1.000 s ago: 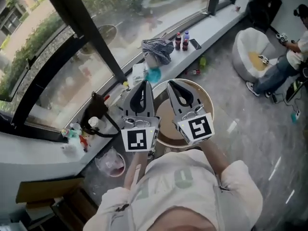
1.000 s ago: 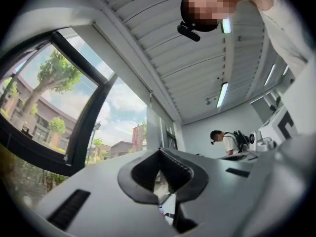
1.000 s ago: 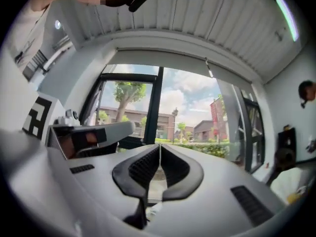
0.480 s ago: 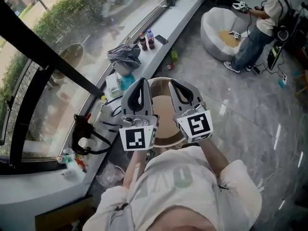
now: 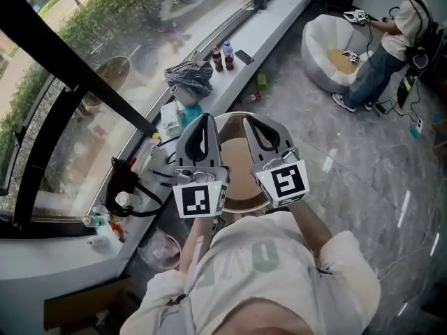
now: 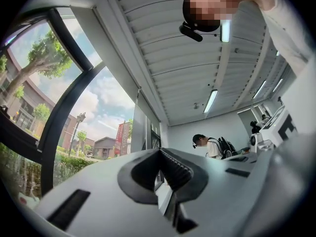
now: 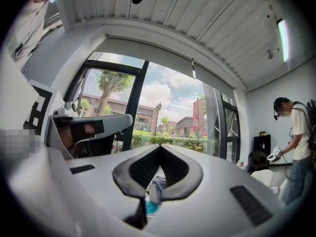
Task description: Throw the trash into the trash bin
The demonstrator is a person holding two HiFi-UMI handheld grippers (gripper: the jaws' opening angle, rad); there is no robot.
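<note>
- The left gripper (image 5: pixel 204 117), a grey two-jaw tong with a black-and-white marker cube, has its ribbed tips pressed together with nothing between them (image 6: pixel 159 152).
- The right gripper (image 5: pixel 246 120), of the same make, is likewise fully closed and empty (image 7: pixel 160 148).
- Both are held side by side, just apart, near the person's chest and above the round cream-walled trash bin with a brown inside (image 5: pixel 239 169).
- The bin stands on the grey stone floor, right against the white window ledge (image 5: pixel 269 30) on its left.
- On the ledge just left of the bin's far rim lies a white and teal plastic wrapper (image 5: pixel 178 116). Past it lies a bunched grey striped cloth (image 5: pixel 188 75). Both show through the right gripper's jaw opening.
- Farther along the ledge stand two dark drink bottles (image 5: pixel 221 56) and a flat black phone (image 5: pixel 244 56).
- A clear crumpled plastic bag (image 5: pixel 162 244) lies on the floor, near left.
- Far right, another person (image 5: pixel 391 40) stands beside a white beanbag seat (image 5: pixel 328 37).
</note>
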